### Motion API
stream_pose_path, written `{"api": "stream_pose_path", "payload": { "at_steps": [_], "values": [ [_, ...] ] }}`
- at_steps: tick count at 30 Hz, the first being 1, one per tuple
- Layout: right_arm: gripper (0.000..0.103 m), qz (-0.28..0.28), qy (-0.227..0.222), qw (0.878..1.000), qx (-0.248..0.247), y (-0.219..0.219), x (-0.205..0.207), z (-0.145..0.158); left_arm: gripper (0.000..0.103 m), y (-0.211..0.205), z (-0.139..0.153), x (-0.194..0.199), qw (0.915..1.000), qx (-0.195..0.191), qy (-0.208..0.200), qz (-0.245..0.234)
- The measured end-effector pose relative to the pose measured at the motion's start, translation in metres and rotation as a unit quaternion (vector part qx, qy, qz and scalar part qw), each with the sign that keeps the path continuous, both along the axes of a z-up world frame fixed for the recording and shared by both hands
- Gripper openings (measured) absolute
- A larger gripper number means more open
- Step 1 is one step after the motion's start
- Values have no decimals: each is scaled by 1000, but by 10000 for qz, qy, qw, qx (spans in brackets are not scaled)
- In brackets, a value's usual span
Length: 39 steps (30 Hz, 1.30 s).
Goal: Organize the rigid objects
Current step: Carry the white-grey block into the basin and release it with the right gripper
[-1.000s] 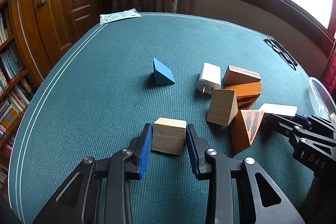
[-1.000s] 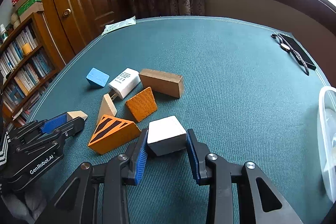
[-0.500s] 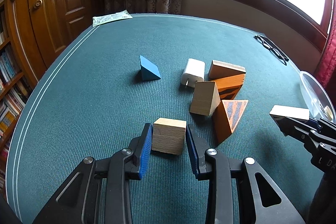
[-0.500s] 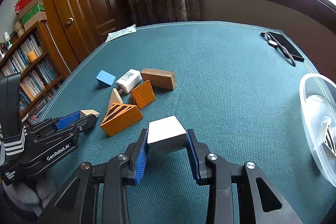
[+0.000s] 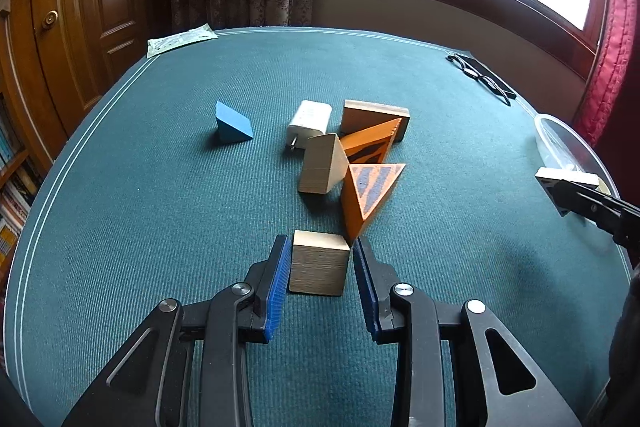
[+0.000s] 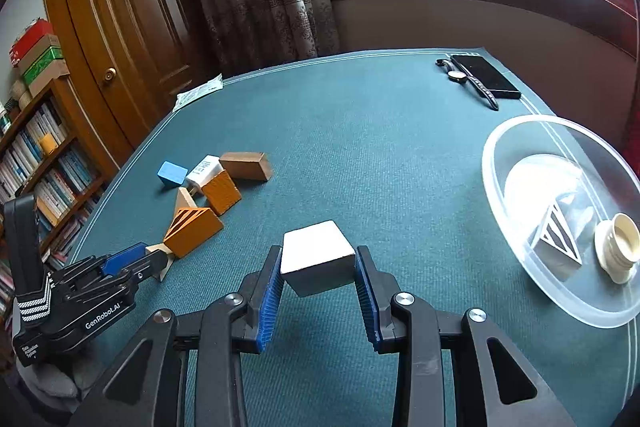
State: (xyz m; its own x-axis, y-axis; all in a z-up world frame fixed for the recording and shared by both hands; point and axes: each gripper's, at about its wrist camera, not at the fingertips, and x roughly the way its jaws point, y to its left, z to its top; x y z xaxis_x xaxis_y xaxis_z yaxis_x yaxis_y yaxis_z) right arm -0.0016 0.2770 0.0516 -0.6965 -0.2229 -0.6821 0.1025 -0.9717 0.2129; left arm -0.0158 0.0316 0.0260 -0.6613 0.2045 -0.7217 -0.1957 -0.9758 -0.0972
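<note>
My left gripper (image 5: 320, 247) is shut on a pale wooden cube (image 5: 319, 271), held just short of a striped orange triangle block (image 5: 372, 195). Beyond lie a light wood wedge (image 5: 324, 167), an orange wedge (image 5: 370, 143), a brown block (image 5: 374, 113), a white charger (image 5: 310, 119) and a blue wedge (image 5: 232, 125). My right gripper (image 6: 318, 251) is shut on a white block (image 6: 318, 261), carried above the green table left of a clear bowl (image 6: 492, 163). In the bowl sit a striped grey block (image 6: 558, 239) and a small white cup (image 6: 618, 243).
A phone and watch (image 6: 484, 79) lie at the far right corner of the table (image 6: 380, 131), and a paper sheet (image 5: 180, 39) at the far left edge. A door and bookshelves (image 6: 44, 155) stand left of the table. The left gripper's body (image 6: 80, 307) is low on the left in the right wrist view.
The right gripper carried the white block to the right, and the clear bowl came into its view. The left gripper moved right with the wooden cube, up to the striped triangle.
</note>
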Motion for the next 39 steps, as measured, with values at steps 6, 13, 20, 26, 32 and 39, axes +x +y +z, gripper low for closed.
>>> {"api": "stream_pose_path", "payload": {
  "at_steps": [6,13,20,26,32,39],
  "values": [
    [37,-486,119,9987,-22,38,8,7,33,6,5,6,10000,24,54,-77],
    [37,-1154,321,9928,2,80,18,15,33,6,11,13,9999,91,91,-92],
    [37,-1834,383,9823,83,122,24,16,33,7,13,17,9998,81,123,-98],
    [40,-2284,316,9730,61,148,25,8,34,4,9,15,10000,38,40,37],
    [56,-2443,341,9690,130,154,25,4,34,3,3,11,9999,30,-86,66],
    [56,-2414,305,9699,110,152,25,1,39,9,1,9,10000,-34,-68,45]
  ]
}}
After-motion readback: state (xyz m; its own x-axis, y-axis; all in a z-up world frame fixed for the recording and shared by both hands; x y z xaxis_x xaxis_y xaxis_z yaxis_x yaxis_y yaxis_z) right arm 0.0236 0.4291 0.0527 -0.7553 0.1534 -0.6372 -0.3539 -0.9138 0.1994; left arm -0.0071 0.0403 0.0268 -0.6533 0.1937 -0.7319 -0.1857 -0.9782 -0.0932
